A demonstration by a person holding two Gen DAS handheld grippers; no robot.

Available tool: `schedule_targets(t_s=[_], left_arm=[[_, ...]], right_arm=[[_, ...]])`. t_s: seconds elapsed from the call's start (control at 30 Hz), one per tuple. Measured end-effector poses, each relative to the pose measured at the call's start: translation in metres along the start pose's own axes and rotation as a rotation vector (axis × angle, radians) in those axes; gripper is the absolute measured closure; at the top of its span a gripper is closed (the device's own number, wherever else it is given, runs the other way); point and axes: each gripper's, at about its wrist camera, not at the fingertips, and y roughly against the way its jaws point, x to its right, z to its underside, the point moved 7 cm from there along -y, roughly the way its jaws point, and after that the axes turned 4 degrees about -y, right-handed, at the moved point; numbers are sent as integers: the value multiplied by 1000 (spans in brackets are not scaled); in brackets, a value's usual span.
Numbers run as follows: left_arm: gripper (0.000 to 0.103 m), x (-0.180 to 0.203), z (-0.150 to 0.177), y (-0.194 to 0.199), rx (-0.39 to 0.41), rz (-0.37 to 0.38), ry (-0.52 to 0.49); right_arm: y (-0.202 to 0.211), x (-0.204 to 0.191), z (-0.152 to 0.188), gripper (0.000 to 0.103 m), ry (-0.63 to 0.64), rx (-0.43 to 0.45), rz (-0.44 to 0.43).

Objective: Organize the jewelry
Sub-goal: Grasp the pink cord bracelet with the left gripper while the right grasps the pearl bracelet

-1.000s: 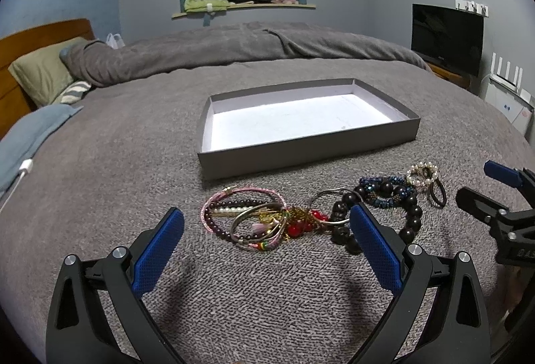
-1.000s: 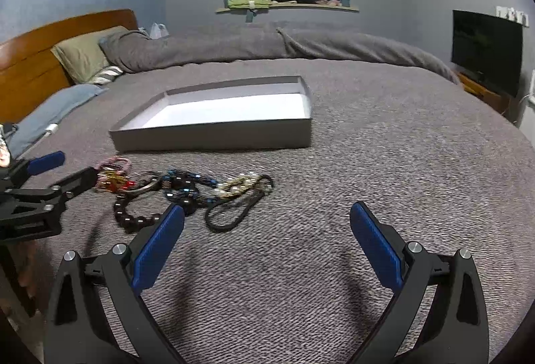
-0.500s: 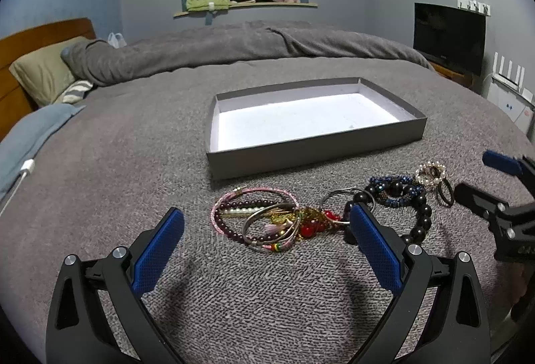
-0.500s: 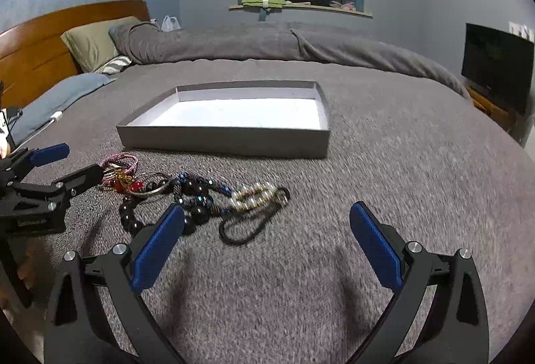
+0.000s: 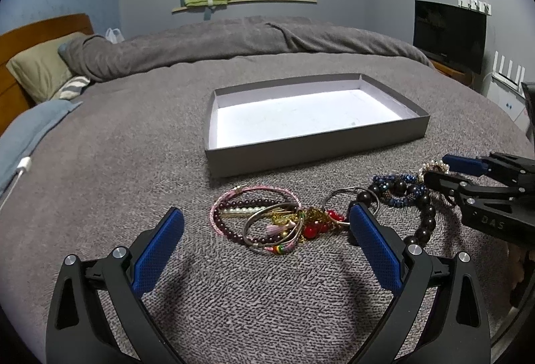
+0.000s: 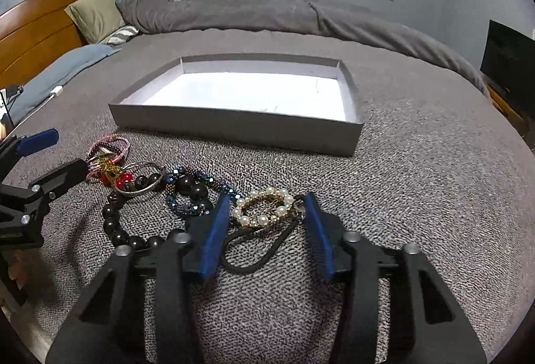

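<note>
A shallow grey box [image 6: 234, 126] with a white floor lies on the grey bedspread. In front of it is a heap of jewelry. My right gripper [image 6: 265, 205] straddles the pearl bracelet [image 6: 262, 219]; its jaws are closing, the blue pads just beside the pearls and not pressing on them. A black cord loop [image 6: 254, 263] trails from the pearls toward me. Left of them lie a blue bead bracelet [image 6: 187, 208] and a black bead bracelet [image 6: 117, 230]. My left gripper [image 5: 265, 216] hangs open over the pink bracelets [image 5: 254, 190] and bangles [image 5: 267, 230], holding nothing.
The box [image 5: 314, 146] is just beyond the jewelry. Pillows [image 5: 40, 69] and a wooden headboard [image 6: 50, 26] are at the left, a rumpled duvet [image 5: 234, 36] is behind, and a dark screen [image 5: 448, 29] stands at the right. A white cable [image 5: 23, 166] lies near the left edge.
My right gripper has moved forward and left over the pearl bracelet and its jaws have narrowed around it. The left gripper has hardly moved and stays open.
</note>
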Motion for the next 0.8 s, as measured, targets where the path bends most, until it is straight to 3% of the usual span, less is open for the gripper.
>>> schedule_targets(t_s=[0.23, 0.6, 0.8], left_arm=[[5, -2, 0, 0, -2, 6, 3], [5, -22, -4, 4, 7, 6, 20], [8, -41, -5, -6, -35, 7, 39]], right_arm=[[1, 0, 0, 63, 2, 7, -3], [24, 9, -16, 63, -44, 111, -25], [31, 16, -16, 63, -71, 123, -47]])
